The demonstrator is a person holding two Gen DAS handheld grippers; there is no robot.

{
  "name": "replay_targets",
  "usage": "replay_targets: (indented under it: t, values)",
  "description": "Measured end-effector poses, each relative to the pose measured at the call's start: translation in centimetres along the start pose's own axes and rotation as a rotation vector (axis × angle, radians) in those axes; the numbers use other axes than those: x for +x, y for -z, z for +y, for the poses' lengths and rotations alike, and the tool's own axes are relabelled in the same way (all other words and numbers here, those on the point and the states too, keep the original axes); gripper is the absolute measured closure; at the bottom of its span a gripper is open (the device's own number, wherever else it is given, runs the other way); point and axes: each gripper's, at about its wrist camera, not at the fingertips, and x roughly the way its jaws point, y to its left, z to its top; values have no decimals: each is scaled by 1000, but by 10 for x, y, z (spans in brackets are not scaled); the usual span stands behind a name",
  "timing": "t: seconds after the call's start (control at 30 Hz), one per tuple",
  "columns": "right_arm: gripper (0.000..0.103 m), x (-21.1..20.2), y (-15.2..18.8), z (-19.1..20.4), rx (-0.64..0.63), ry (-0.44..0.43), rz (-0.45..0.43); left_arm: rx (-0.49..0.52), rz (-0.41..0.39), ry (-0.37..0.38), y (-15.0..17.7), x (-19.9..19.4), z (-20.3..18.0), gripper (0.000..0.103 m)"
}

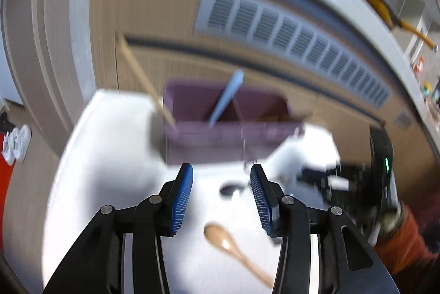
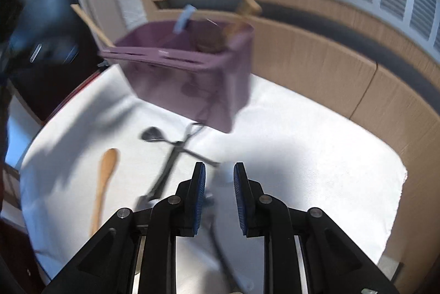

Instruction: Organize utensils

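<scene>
Overhead, both the left gripper (image 1: 221, 175) and right gripper (image 2: 219, 175) were held open and empty above the wooden spoon (image 2: 106, 175), near the purple caddy (image 2: 198, 74).

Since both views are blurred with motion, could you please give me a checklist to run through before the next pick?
1. Left gripper open and empty: ok.
2. Right gripper open: ok; whether it touches anything: cannot tell.
3. Purple plastic utensil caddy upright on the white cloth: ok.
4. Light wooden spoon lying free on the cloth, apart from the other utensils: ok.
5. Dark metal utensils lying crossed over each other: not ok for a clean single pick.
6. Views sharp enough to aim: not ok.
</scene>
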Motion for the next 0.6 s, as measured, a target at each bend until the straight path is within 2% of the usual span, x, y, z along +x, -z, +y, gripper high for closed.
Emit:
replay_targets:
  t: [0.1, 0.23, 0.37, 0.47, 0.6]
  values:
    - [81, 24, -1, -5, 20, 2, 30, -18, 69, 22, 20, 17, 5, 58]
    - [79, 39, 2, 6, 41, -37, 47, -20, 94, 8, 32, 21, 14, 58]
    - [82, 37, 11, 53, -85, -117, 61, -42, 106, -1, 35, 23, 23, 58]
    - [82, 34, 21, 91, -186, -231, 102, -45, 124, 24, 36, 27, 24, 58]
    - [82, 24, 30, 113, -258, -242, 107, -15, 146, 40, 34, 40, 17, 58]
